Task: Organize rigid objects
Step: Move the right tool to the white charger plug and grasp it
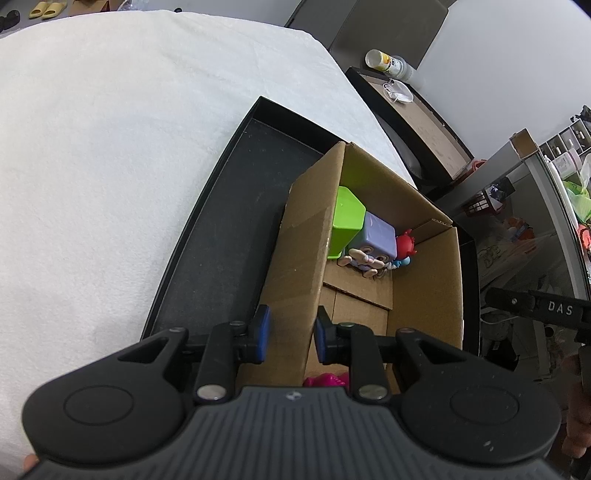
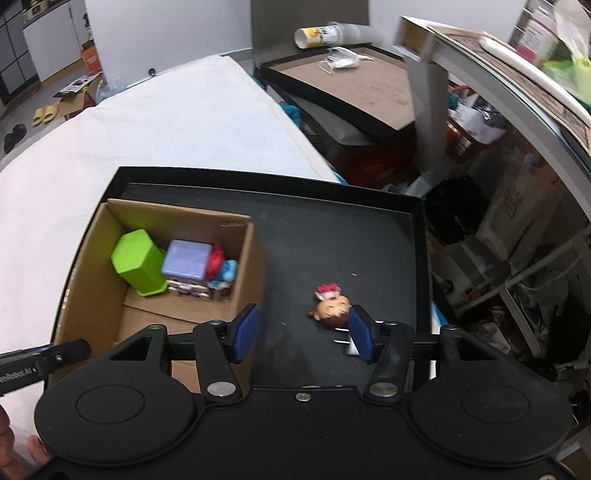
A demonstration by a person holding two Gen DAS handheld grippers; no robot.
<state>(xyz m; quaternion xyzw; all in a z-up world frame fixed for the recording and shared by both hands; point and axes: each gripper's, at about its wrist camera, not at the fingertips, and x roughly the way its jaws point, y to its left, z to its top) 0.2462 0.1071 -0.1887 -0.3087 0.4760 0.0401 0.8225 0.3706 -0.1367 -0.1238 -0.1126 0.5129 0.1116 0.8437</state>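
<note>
A cardboard box (image 1: 428,295) (image 2: 96,280) stands in a shallow black tray (image 1: 236,229) (image 2: 332,258). It holds a green container (image 1: 347,218) (image 2: 138,262), a lilac cube toy (image 1: 376,238) (image 2: 186,264), a red-and-blue figure (image 1: 404,245) (image 2: 221,271) and a pink toy (image 1: 327,380). My left gripper (image 1: 291,334) straddles the box's left wall, jaws apart, pads not pressing it. My right gripper (image 2: 303,332) is open above the tray floor. A small doll with a red bow (image 2: 330,308) lies just inside its right pad.
The tray sits on a white cloth-covered table (image 1: 110,147) (image 2: 166,122). Past the table's right edge are a second black tray with a paper cup (image 2: 314,35) and cluttered shelves (image 2: 498,184). The left gripper's arm (image 2: 40,360) shows at the right view's lower left.
</note>
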